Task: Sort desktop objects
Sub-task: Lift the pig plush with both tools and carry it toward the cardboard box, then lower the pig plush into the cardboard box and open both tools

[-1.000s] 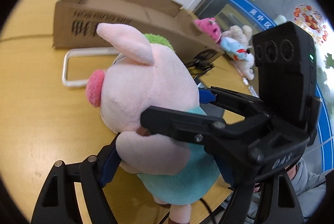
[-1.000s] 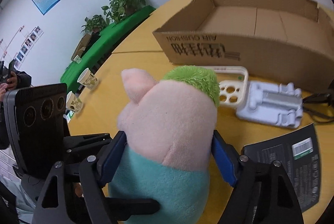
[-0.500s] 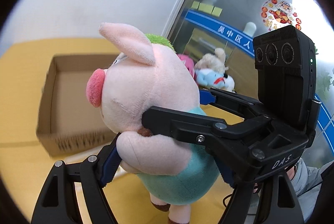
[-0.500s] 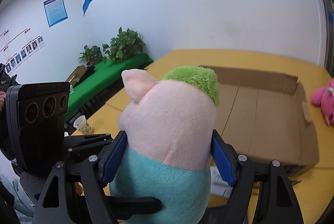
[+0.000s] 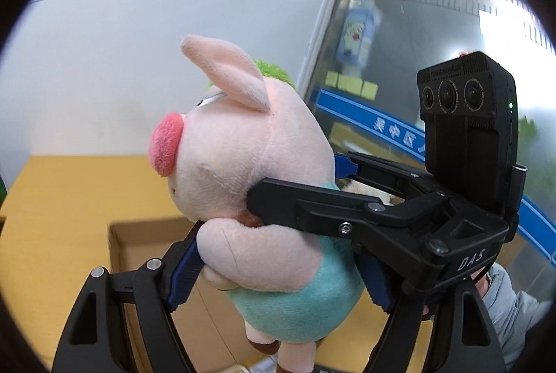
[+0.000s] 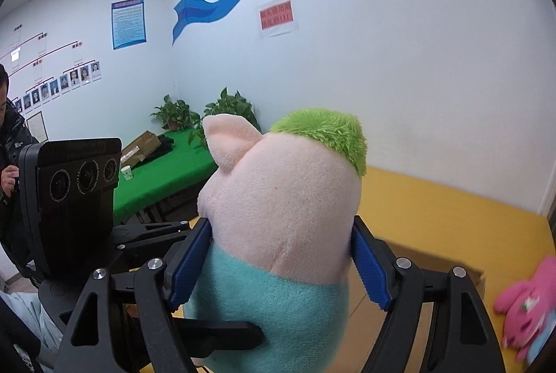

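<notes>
Carrying the plush pig above the cardboard box, gripped by both claws at once

The plush pig (image 5: 243, 185) is clamped by the left claw (image 5: 278, 275) across its front and back and by the right claw (image 6: 278, 268) at its sides, each pair of blue pads pressed into the soft body with the jaws set wide around it, so the toy is held clear of the yellow table (image 5: 69, 199); the open cardboard box (image 5: 139, 254) is seen below and just beyond it, so the pick-up is judged done and the drop into the box is judged not yet made, while a pink plush toy (image 6: 521, 310) is left lying on the table beside the box, apparently yet to be sorted
</notes>
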